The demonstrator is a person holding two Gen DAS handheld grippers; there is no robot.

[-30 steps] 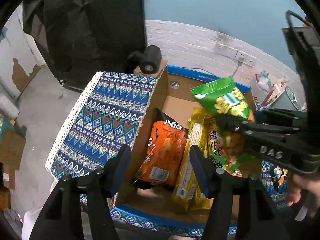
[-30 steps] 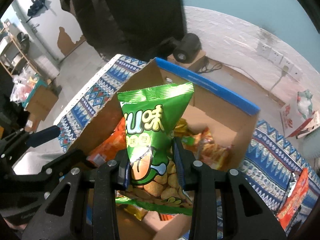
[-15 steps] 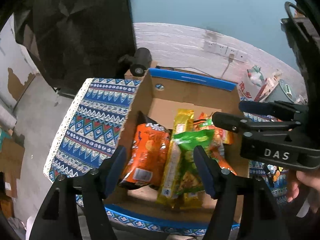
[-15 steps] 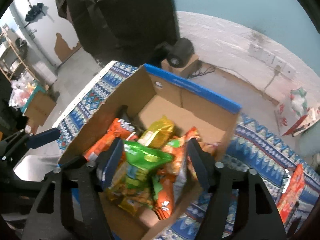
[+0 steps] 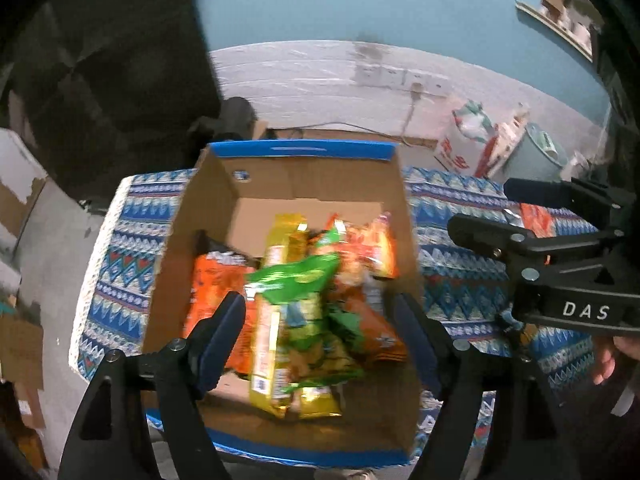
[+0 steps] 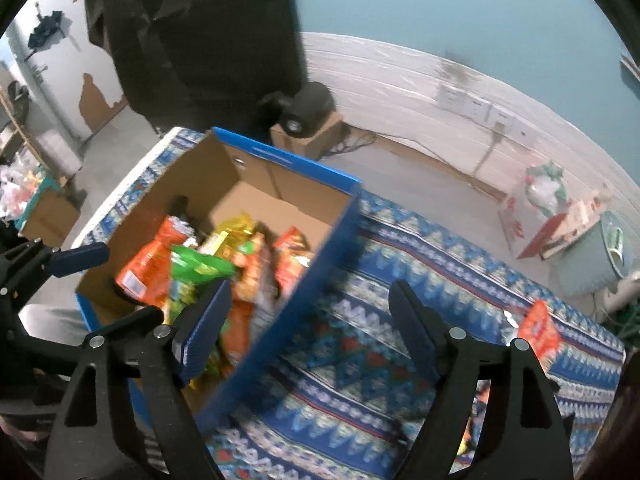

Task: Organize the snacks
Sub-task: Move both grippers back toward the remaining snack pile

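A cardboard box point(image 5: 304, 151) with a blue rim stands on a blue patterned tablecloth point(image 6: 400, 260). Inside it a green snack bag point(image 5: 296, 276) lies on top of a yellow packet point(image 5: 280, 248), an orange bag point(image 5: 216, 280) and orange packs point(image 5: 372, 248). My left gripper point(image 5: 320, 320) hovers over the box, its jaws opening with nothing gripped. My right gripper point(image 6: 306, 308) is over the box's right wall and the cloth, its jaws opening and empty; the green bag point(image 6: 200, 268) lies in the box to its left. An orange packet point(image 6: 540, 328) lies on the cloth at the right.
Behind the table a black round device point(image 6: 308, 112) sits on a small carton. A white printed bag point(image 6: 540, 200) and a grey bin point(image 6: 600, 256) stand by the wall at the right. Dark cloth hangs at the back left. More cartons are on the floor at the left.
My right gripper opened and let go of the green bag, which dropped into the box, then moved right towards the cloth. My left gripper's jaws widened and it shifted right over the box.
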